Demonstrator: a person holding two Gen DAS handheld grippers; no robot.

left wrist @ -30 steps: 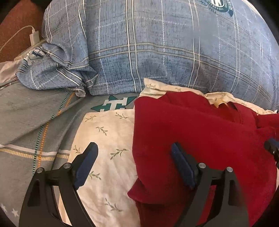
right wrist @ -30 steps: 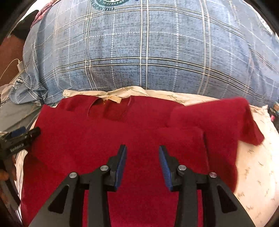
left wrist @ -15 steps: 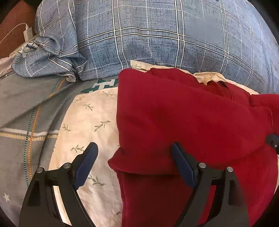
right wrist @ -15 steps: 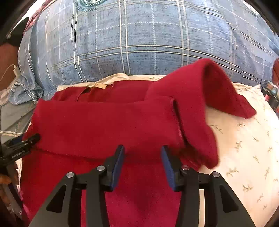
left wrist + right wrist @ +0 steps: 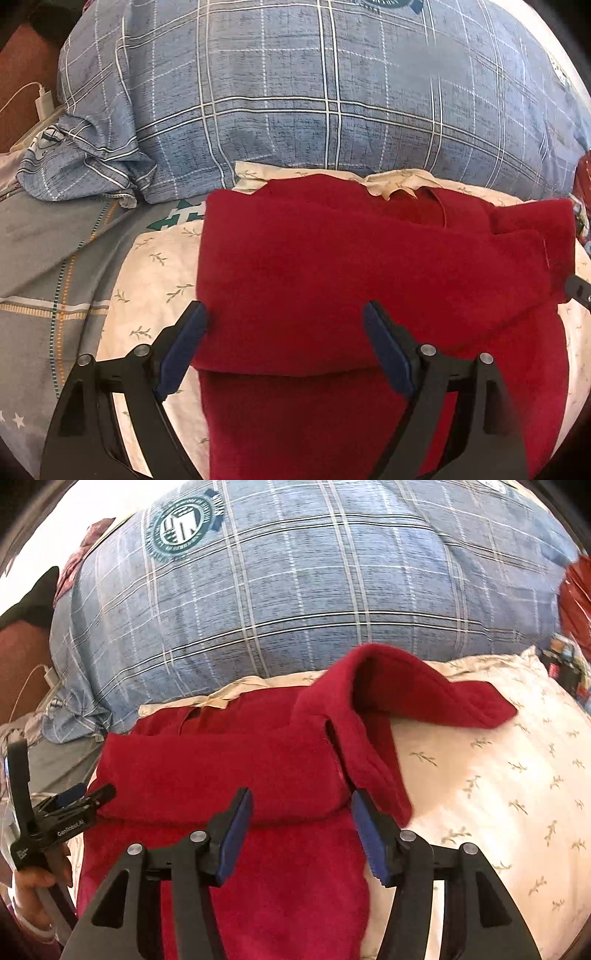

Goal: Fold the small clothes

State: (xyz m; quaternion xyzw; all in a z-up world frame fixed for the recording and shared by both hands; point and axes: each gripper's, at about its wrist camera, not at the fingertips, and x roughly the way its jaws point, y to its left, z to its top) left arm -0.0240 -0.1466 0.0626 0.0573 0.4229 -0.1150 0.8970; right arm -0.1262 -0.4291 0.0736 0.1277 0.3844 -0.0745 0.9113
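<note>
Left wrist view: the left hand-held gripper hangs released at the bottom of the frame, its wide-spread jaws straddling the near folded edge of a red garment without pressing it. The garment fills the centre, its lower part doubled up over the body, apparently laid flat on a cream leaf-print pillow so the fold can settle. A blue plaid pillow bulks across the top, hemming in the collar end; a white charger sits at far left.

Right wrist view: the right hand-held gripper, bottom centre, has just been opening; its jaws stand apart over the fold's right corner, gripping nothing. One sleeve stands humped at centre right, draped onto the cream leaf-print pillow, likely the next piece to tuck in. At left edge, a person's hand carries the left hand-held gripper beside the garment's left edge. The bulky blue plaid pillow leaves little room behind.
</note>
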